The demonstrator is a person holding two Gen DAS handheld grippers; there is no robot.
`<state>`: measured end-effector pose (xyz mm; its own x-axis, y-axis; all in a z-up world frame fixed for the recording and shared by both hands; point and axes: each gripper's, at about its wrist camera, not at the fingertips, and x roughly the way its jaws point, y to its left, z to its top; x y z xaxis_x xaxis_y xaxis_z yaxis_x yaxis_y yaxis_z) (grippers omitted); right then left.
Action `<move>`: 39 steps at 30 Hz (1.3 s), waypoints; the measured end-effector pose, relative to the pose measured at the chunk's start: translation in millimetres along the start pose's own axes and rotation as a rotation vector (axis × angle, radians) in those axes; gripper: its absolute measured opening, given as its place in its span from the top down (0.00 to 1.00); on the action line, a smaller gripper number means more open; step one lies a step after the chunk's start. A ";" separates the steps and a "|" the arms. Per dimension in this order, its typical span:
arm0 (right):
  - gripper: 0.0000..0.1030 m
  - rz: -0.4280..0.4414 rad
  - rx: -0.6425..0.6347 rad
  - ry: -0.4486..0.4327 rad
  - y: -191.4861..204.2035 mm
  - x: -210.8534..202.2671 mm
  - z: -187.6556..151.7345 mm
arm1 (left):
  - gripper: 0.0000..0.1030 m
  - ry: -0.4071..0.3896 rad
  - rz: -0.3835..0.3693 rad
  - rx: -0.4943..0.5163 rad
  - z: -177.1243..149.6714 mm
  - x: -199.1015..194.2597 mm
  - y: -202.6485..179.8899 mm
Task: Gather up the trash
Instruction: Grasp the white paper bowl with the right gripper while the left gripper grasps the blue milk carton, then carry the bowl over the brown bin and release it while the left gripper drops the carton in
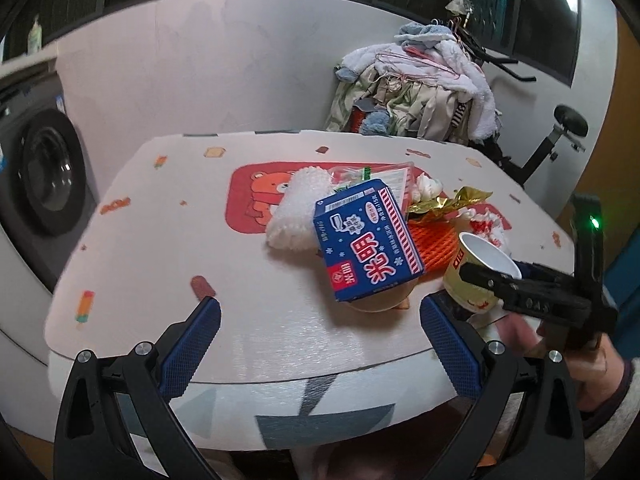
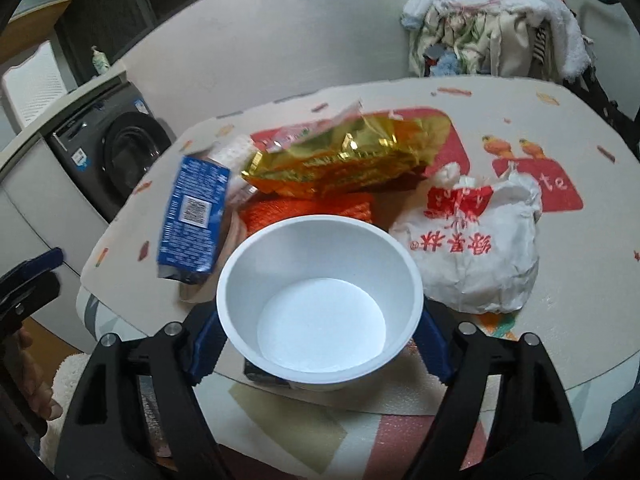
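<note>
1. At a cluttered table (image 1: pixel 160 240) covered with a cartoon-print cloth, my right gripper (image 2: pixel 320 344) has its blue pads on either side of a white paper cup (image 2: pixel 320 300); the pads look to be touching its walls near the rim, though I cannot be sure they press

2. My left gripper (image 1: pixel 320 320) stands wide apart with nothing between its fingers, pointing down at the near edge of the pile

3. The cup sits at the near edge of the table, in front of the rest of the trash: a blue carton (image 1: pixel 366 240) leaning over a tan bowl, an orange foam net (image 2: pixel 308 210), a gold foil wrapper (image 2: pixel 344 160) and a crumpled white paper bag (image 2: pixel 472 252) just to the cup's right

4. I judge the cup light, empty and easy to crush; a gentle hold across the walls below the rolled rim should do, as the rim is its stiffest part

5. The carton looks stiff and light, the foil and bag limp and crackly

6. The carton carries large white Chinese characters, upside down from my left camera, and a barcode panel on its side; the bag bears red Chinese characters; the cloth reads "te" on a red patch
</note>
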<state>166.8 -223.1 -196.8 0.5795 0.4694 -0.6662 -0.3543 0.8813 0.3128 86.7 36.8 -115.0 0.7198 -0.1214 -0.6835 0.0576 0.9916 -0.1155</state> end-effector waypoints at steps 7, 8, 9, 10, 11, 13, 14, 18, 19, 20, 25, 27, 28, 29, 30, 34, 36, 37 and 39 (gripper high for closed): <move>0.24 -0.047 -0.039 -0.054 3.6 -27.4 -0.3 | 0.05 0.047 -0.126 -0.101 27.6 37.8 -4.2; 0.24 -0.053 -0.038 -0.057 2.5 -29.5 -0.3 | 0.05 0.054 -0.133 -0.112 32.4 46.1 -5.2; 0.24 -0.058 -0.038 -0.061 1.6 -32.5 -1.2 | 0.05 0.065 -0.140 -0.129 38.0 57.2 -5.6; 0.24 -0.063 -0.042 -0.064 0.7 -35.5 -2.1 | 0.05 0.083 -0.148 -0.146 42.8 68.9 -5.6; 0.24 -0.070 -0.048 -0.065 -0.9 -37.8 -3.4 | 0.05 0.105 -0.160 -0.163 46.8 80.3 -5.7; 0.24 -0.091 -0.063 -0.066 -3.3 -41.8 -4.7 | 0.05 0.131 -0.167 -0.182 51.3 95.4 -6.0; 0.24 -0.097 -0.066 -0.069 -4.8 -44.1 -5.8 | 0.05 0.138 -0.164 -0.183 53.8 103.4 -7.2; 0.24 -0.102 -0.056 -0.074 -10.2 -48.6 -9.3 | 0.20 0.153 -0.136 -0.218 56.1 119.4 -2.9; 0.24 -0.104 -0.053 -0.074 -11.8 -49.5 -9.5 | 0.24 0.165 -0.161 -0.228 56.7 121.5 -1.6; 0.24 -0.106 -0.052 -0.075 -13.0 -50.3 -9.3 | 0.25 0.165 -0.160 -0.229 57.4 120.1 -0.7; 0.24 -0.113 -0.052 -0.078 -11.1 -57.3 -7.9 | 0.25 0.093 -0.154 -0.122 67.3 93.5 -10.2; 0.24 -0.113 -0.049 -0.081 -9.6 -60.1 -6.4 | 0.25 0.069 -0.157 -0.088 72.0 81.8 -14.5; 0.24 -0.111 -0.046 -0.088 -8.4 -63.3 -5.7 | 0.25 0.058 -0.155 -0.067 74.2 75.7 -16.4; 0.24 -0.110 -0.044 -0.092 -6.9 -65.9 -5.3 | 0.25 0.045 -0.150 -0.045 75.7 69.4 -18.7; 0.24 -0.109 -0.044 -0.098 -5.5 -68.7 -5.1 | 0.25 0.034 -0.145 -0.024 76.4 63.2 -20.5; 0.24 -0.114 -0.064 -0.118 3.5 -83.4 -9.1 | 0.25 0.004 -0.138 0.032 72.8 40.2 -25.4; 0.24 -0.117 -0.073 -0.117 7.8 -88.7 -13.4 | 0.25 -0.012 -0.133 0.063 66.8 27.7 -28.0; 0.24 -0.118 -0.078 -0.116 10.3 -91.7 -16.2 | 0.25 -0.019 -0.132 0.079 63.4 22.1 -29.9; 0.24 -0.117 -0.088 -0.116 14.5 -96.8 -21.2 | 0.25 -0.031 -0.135 0.110 54.6 10.6 -32.6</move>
<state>90.0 -256.9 -142.2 0.6992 0.3720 -0.6105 -0.3399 0.9243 0.1738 130.2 5.6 -79.1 0.7211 -0.2538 -0.6446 0.2291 0.9655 -0.1238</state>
